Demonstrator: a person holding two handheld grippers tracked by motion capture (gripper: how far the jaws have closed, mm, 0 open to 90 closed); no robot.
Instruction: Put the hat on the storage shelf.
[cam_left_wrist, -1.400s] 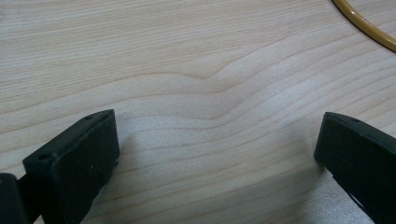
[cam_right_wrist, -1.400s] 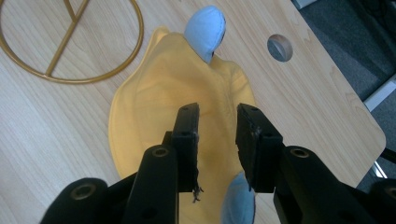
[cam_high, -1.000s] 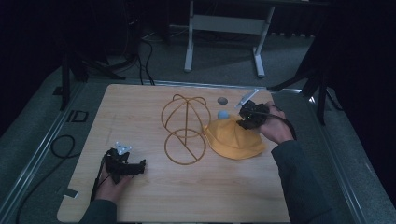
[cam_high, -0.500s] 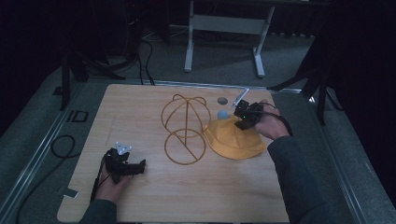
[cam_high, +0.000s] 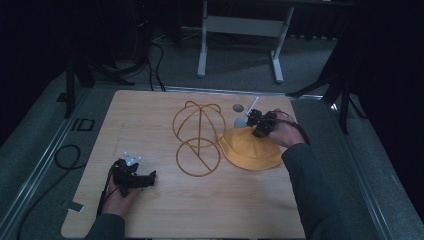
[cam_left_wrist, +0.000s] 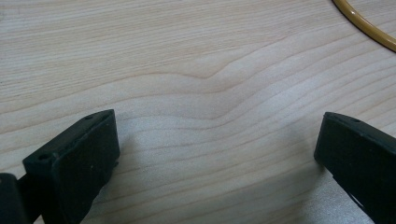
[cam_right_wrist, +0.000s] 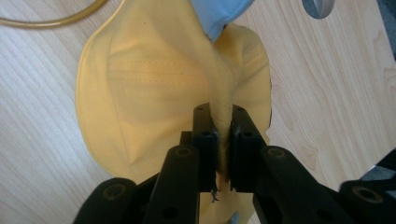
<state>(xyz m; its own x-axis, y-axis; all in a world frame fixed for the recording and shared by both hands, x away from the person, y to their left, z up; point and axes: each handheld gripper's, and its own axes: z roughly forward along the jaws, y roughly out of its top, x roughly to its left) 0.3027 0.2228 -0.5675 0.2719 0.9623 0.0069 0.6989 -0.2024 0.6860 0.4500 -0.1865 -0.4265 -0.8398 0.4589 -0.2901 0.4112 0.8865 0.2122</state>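
From above, the yellow hat (cam_high: 250, 150) lies at the counter's (cam_high: 150, 110) three o'clock, touching the wire frame (cam_high: 197, 137); the right tool (cam_high: 261, 123) grips its top edge, the left tool (cam_high: 137, 177) rests at seven o'clock. The left tool's (cam_left_wrist: 215, 158) own view shows jaws wide apart over bare wood. The right tool (cam_right_wrist: 223, 149) is clamped on a hat (cam_right_wrist: 159, 88) fold.

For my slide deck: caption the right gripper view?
Right tool pinching a fold of the yellow hat above the wooden table.
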